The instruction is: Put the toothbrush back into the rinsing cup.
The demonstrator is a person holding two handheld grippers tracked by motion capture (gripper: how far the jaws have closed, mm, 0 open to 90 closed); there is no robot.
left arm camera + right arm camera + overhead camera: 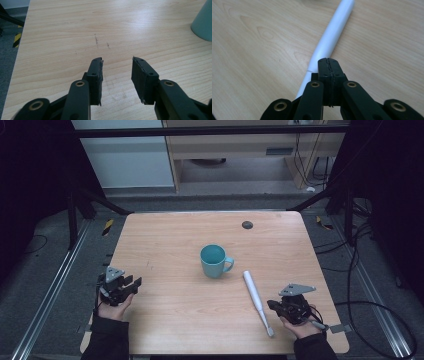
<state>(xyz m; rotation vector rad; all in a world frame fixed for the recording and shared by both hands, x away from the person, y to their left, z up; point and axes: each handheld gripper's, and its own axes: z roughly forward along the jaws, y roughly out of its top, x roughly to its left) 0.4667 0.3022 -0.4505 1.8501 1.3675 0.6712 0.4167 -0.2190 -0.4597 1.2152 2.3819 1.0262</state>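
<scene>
A teal mug [213, 261] stands upright near the middle of the wooden table [165, 235], its handle to the right; its side [203, 22] edges into the left gripper view at the upper right. A white electric toothbrush [255, 296] lies flat right of the mug, pointing toward the near edge. My right gripper [271, 305] rests just right of it. In the right gripper view the jaws [328, 61] are shut pad against pad, nothing between them, and the toothbrush [334, 32] passes under and to their left. My left gripper [134, 283] hovers open at the table's left edge, empty [117, 62].
A small dark round disc [247, 225] sits near the far edge of the table. Metal rails [55, 285] and black cables [380, 310] run along the floor on both sides. A striped yellow-black marker [107, 227] lies off the far left corner.
</scene>
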